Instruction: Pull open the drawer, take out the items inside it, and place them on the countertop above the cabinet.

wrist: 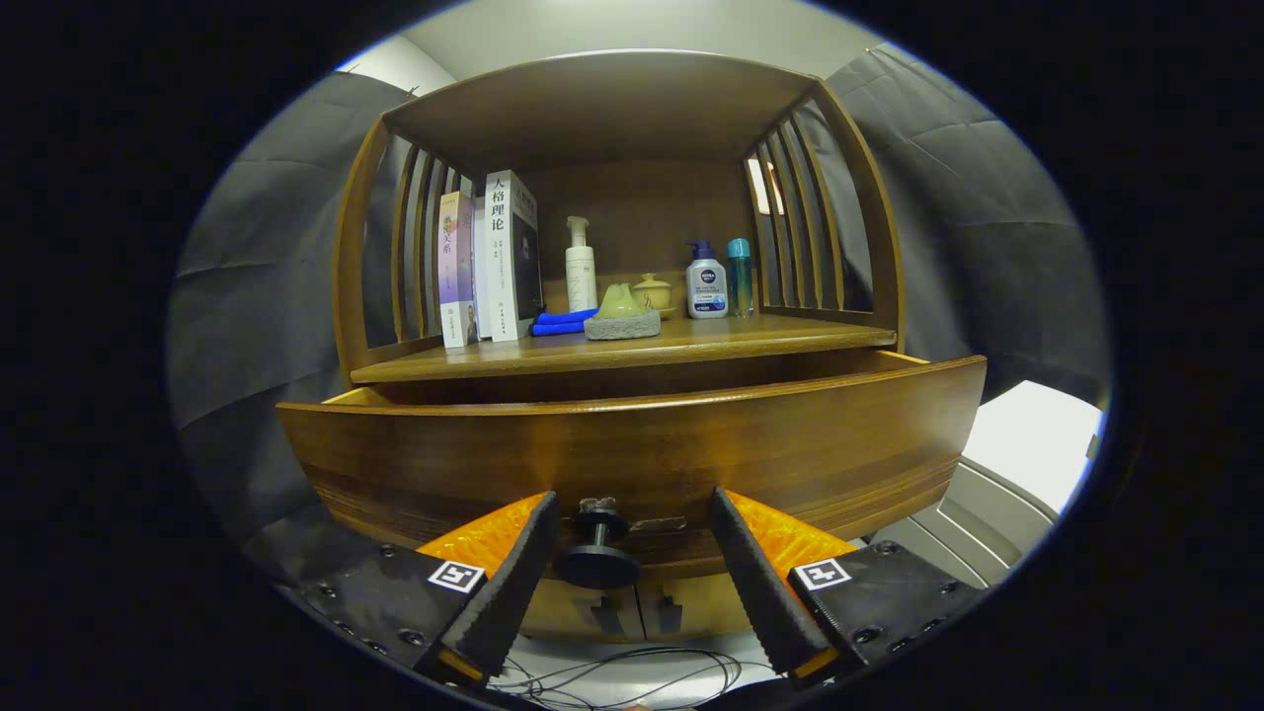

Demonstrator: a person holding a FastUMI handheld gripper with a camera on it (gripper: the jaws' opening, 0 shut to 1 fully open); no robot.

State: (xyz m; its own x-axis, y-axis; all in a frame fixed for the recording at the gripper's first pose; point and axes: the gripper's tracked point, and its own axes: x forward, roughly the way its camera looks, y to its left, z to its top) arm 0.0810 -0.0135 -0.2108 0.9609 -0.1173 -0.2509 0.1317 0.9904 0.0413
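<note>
Dark cloth wall [267,267] draped on both sides of a wooden cabinet [632,109], pale ceiling [612,30] above, bright white surface [1032,439] by the cabinet's right side, thin cables [632,676] on pale floor below.

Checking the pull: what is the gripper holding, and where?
Nothing. The gripper is open, its fingers either side of the drawer knob, not touching it.

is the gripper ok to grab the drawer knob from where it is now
Probably yes: the knob sits between the open gripper fingers with nothing in between, on the partly pulled drawer front.
</note>
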